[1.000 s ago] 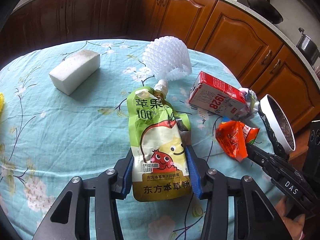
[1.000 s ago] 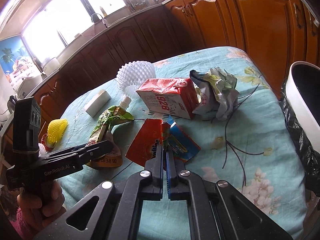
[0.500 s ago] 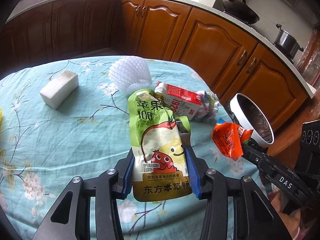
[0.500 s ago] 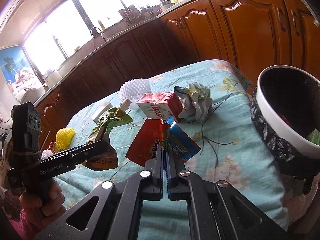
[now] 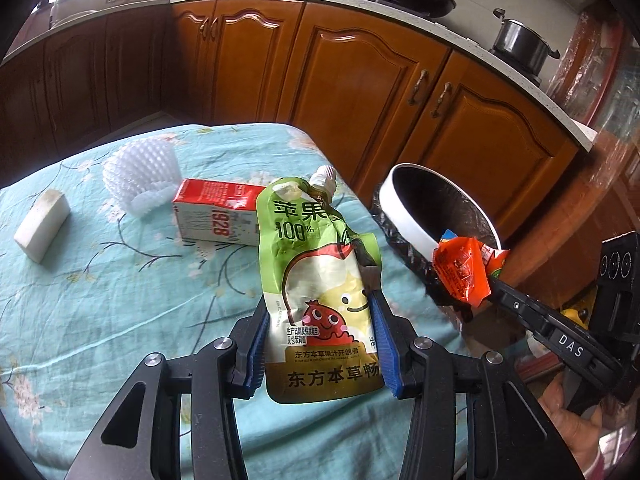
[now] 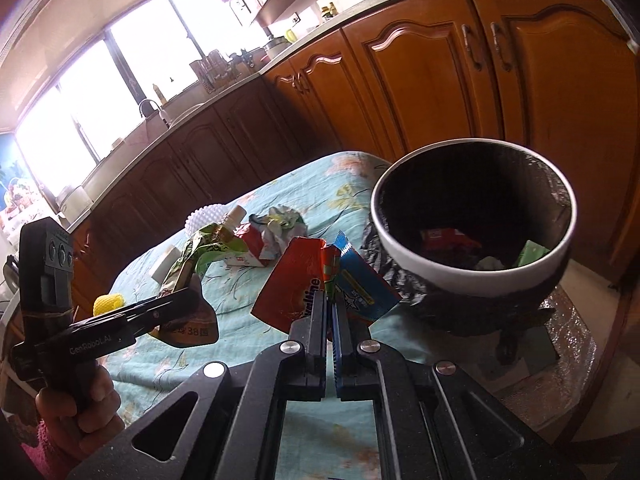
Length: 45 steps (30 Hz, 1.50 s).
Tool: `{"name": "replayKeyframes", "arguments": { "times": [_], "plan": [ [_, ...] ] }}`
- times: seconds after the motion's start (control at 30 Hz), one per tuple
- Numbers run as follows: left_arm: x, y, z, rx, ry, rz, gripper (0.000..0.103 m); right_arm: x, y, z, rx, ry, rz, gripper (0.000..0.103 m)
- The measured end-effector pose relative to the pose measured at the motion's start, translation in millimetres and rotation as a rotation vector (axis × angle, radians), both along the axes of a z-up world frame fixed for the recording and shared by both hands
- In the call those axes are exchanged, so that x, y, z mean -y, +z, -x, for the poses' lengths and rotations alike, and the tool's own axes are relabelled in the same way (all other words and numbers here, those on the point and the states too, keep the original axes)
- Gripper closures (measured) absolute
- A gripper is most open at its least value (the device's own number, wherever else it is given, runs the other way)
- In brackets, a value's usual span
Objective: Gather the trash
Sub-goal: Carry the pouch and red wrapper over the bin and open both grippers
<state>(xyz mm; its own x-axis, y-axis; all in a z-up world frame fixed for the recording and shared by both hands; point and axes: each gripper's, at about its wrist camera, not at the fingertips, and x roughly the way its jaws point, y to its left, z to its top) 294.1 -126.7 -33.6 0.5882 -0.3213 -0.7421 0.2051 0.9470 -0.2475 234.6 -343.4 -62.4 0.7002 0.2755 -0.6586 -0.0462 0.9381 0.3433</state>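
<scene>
Kitchen w/ wood cabinets (image 5: 360,92); table (image 5: 120,300) under teal floral cloth, bin (image 6: 472,216) at its right edge; left gripper (image 5: 320,344) part-open, clamping green juice pouch (image 5: 316,280); right gripper (image 6: 330,312) closed on orange-blue wrapper (image 6: 320,280) near bin.

one juice pouch (image 5: 320,280), one milk carton (image 5: 216,216), two foam nets (image 5: 140,176), one foam block (image 5: 40,224), one bin (image 6: 472,264), two grippers (image 5: 320,344)

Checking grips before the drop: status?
Left gripper shut on green juice pouch. Right gripper shut on red-and-blue snack wrappers. White-rimmed, black-lined bin just ahead, mouth unobstructed.
</scene>
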Motion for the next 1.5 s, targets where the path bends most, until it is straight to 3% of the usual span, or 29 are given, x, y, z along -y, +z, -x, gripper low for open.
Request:
{"name": "replayKeyframes", "arguments": {
  "times": [0.3,0.63,1.5],
  "plan": [
    [51.5,1.2,-26.0,0.005,-0.087,-0.014,0.059,48.1,8.7,6.4,0.018,-0.101,0.009,0.101],
    [87.0,-6.2,-59.4,0.002,-0.154,-0.024,0.059,73.6,10.9,0.7,0.019,-0.149,0.043,0.101],
    [161.7,-28.6,-126.3,-0.050,-0.237,-0.104,0.059,106.6,4.0,-48.6,-0.039,-0.169,0.106,0.101]
  ]
}}
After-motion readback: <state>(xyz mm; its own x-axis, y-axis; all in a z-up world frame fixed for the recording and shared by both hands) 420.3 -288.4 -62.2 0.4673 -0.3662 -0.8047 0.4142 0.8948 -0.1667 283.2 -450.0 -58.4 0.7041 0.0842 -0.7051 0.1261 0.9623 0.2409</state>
